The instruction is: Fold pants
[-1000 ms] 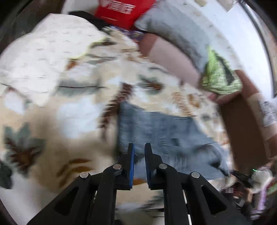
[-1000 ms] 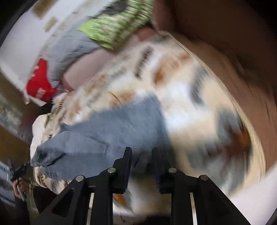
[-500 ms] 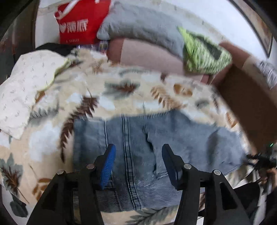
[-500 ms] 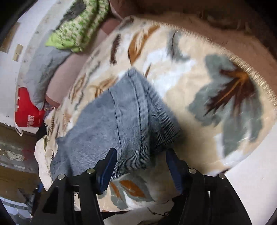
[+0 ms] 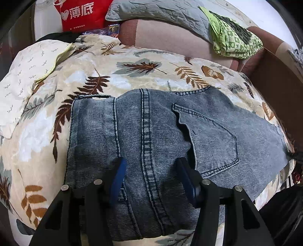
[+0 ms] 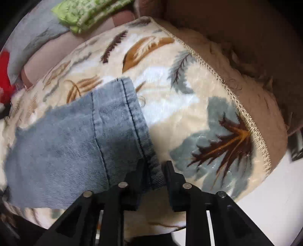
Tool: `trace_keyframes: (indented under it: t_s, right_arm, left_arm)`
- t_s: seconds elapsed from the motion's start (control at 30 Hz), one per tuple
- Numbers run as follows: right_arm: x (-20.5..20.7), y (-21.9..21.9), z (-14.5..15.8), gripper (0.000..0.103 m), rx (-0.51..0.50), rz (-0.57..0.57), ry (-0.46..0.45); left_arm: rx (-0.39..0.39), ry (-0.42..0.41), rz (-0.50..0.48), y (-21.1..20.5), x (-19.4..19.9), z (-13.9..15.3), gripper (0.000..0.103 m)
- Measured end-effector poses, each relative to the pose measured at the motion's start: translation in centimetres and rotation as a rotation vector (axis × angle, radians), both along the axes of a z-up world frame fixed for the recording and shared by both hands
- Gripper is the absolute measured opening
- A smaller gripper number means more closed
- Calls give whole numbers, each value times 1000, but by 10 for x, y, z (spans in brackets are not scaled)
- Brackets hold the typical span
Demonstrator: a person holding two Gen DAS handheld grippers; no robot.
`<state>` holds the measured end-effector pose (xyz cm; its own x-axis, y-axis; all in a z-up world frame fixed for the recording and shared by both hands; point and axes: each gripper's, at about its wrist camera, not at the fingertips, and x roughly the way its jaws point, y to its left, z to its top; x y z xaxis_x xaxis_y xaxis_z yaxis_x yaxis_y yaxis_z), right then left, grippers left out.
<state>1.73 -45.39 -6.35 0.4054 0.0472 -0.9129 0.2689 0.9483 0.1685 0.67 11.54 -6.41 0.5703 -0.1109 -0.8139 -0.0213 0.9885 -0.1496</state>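
Grey-blue denim pants [image 5: 189, 123] lie flat on a leaf-patterned blanket [image 5: 142, 75], back pocket facing up. My left gripper [image 5: 151, 160] hovers low over them, open, its blue pads either side of the centre seam without pinching it. In the right wrist view one pant leg [image 6: 66, 142] reaches the blanket's [image 6: 170, 94] front edge. My right gripper [image 6: 155, 164] is closing on the corner of that leg's hem [image 6: 154, 176], which fills the gap between the black fingers.
Behind the blanket lie a red bag [image 5: 81, 15], a grey quilted pillow [image 5: 161, 15], a pink bolster [image 5: 170, 41] and a green patterned cloth [image 5: 233, 39]. A white pillow [image 5: 28, 72] lies at the left, a brown cardboard box [image 5: 280, 85] at the right.
The left gripper went from shut to open and dropped closer over the pants' seat. The right gripper opened wide around the leg hem, then narrowed onto its corner.
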Motion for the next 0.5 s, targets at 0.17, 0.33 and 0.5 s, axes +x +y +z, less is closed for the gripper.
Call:
trace_keyframes:
  t_s: [0.17, 0.33, 0.5]
  right_arm:
    - [-5, -8, 60, 69, -36, -92, -172]
    - [36, 67, 77, 69, 229, 176, -199]
    - [87, 222, 80, 59, 216, 553, -198]
  left_arm:
    - [-4, -64, 6, -6, 1, 24, 58]
    - [59, -88, 26, -11, 10, 18, 64]
    - [22, -40, 41, 2, 13, -7, 66]
